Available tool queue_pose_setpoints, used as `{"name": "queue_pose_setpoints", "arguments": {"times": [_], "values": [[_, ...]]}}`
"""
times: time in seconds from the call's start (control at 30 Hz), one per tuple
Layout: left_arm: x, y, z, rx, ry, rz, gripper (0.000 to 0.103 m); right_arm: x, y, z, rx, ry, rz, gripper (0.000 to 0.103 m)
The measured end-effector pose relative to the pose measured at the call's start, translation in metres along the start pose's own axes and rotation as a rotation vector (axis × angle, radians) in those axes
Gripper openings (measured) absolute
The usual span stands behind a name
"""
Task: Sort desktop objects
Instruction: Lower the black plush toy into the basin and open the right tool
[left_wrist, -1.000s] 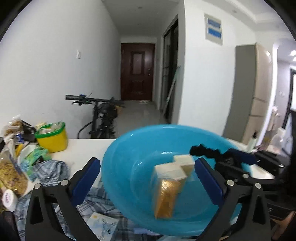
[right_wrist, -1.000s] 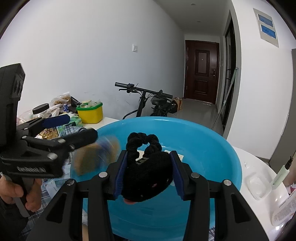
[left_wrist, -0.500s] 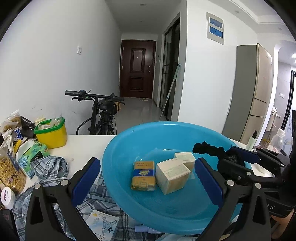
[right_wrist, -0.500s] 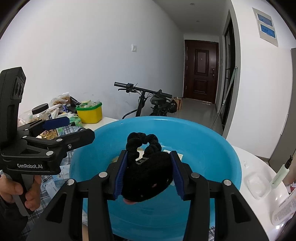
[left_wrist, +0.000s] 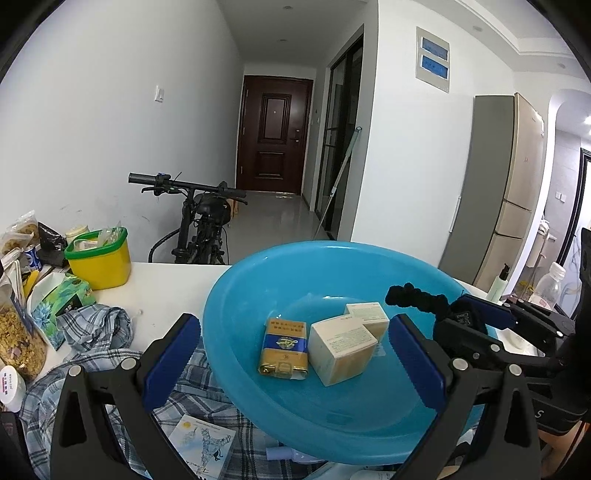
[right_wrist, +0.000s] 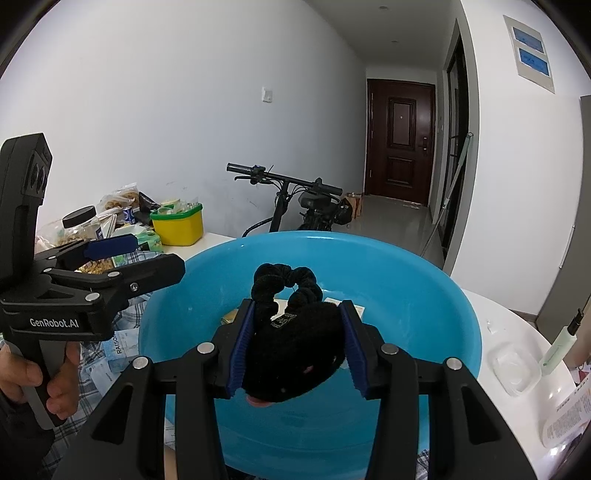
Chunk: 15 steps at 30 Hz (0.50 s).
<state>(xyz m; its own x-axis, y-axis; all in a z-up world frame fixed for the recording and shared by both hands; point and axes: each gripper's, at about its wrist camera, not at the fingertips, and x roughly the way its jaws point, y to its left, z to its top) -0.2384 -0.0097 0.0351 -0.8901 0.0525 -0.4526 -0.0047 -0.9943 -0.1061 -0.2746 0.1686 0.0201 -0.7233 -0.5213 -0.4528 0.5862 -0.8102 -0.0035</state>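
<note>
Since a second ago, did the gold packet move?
Yes. The gold packet dropped from upright in the air to lying flat on the basin floor, left of the boxes.

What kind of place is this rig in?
Probably an apartment: a hallway runs to a dark front door, a bike is parked against the wall, and a fridge stands beside a white table cluttered with household things.

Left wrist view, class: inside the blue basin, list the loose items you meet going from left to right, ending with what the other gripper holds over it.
Gold and blue packet → nearer cream box → farther cream box → black scrunchie, held in the right gripper over the blue basin.
</note>
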Motion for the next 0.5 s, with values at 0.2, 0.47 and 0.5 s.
{"name": "queue_pose_setpoints", "arguments": {"times": [0.2,0.47,0.5], "values": [[-0.0015,-0.0023,0.0000,0.018,-0.007,0.010,0.103,0.0010,-0.0010,-0.0007,0.002,0.004,-0.004,0.044],[0.0014,-0.0056,-0.0016,0.040,0.005,0.021,0.103,0.0008,-0.0023,-0.0007,0.005,0.006,-0.004,0.045],[0.0016,-0.0058,-0.0019,0.040,0.006,0.020,0.103,0.0007,-0.0026,-0.0007,0.006,0.007,-0.005,0.045]]}}
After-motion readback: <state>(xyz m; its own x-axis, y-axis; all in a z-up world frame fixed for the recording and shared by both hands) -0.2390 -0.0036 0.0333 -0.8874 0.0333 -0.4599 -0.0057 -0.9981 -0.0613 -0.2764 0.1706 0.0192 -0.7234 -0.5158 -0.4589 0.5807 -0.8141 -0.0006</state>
